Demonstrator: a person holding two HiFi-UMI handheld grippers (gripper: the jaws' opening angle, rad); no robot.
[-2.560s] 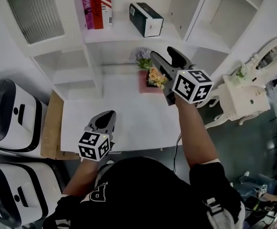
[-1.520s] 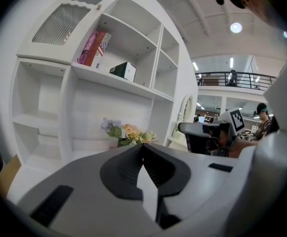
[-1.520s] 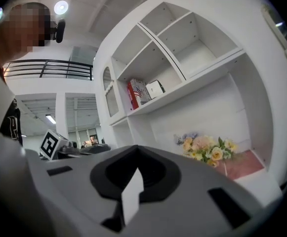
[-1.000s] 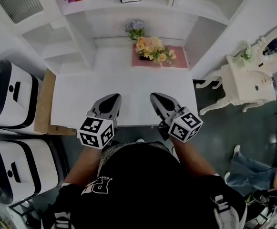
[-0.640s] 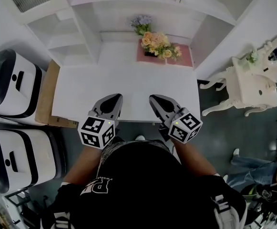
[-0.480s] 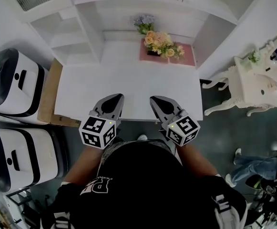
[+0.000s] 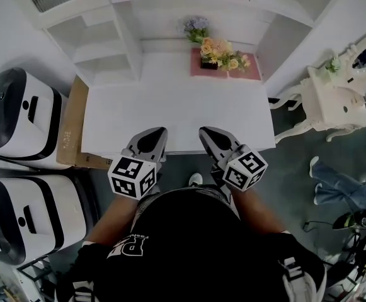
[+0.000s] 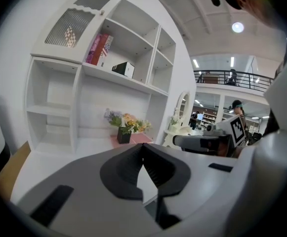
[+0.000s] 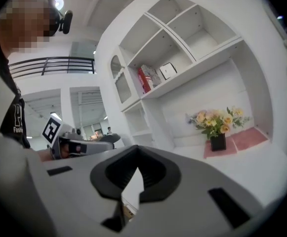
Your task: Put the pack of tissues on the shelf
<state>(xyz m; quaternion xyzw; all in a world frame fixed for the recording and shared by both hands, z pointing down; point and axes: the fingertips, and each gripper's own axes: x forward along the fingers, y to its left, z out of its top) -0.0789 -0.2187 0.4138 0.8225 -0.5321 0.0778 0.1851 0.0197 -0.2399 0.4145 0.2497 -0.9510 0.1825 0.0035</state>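
Left gripper (image 7: 158, 131) and right gripper (image 7: 205, 131) hang side by side above the near edge of the table (image 7: 170, 115), each with its jaws pressed together at the tips and nothing between them. The tissue pack (image 8: 123, 69) stands on the shelf (image 8: 114, 78) above the table's far side, just right of the books (image 8: 99, 49), well apart from both grippers and higher than they point. In the head view only its lower end shows at the top edge. Both forearms reach forward from the person's body, marker cubes toward the person and jaws aimed at the table's far side. The two grippers sit near each other with a gap, and the right one is turned a little inward. Between the near edge and the flowers (image 7: 219, 50) on a pink mat (image 7: 249, 68) at the far side, the table's white top lies open. Left of the table stand a cardboard box (image 7: 75, 124) and two white machines (image 7: 19, 124). Right of the table is grey floor and a white dresser (image 7: 337, 102).
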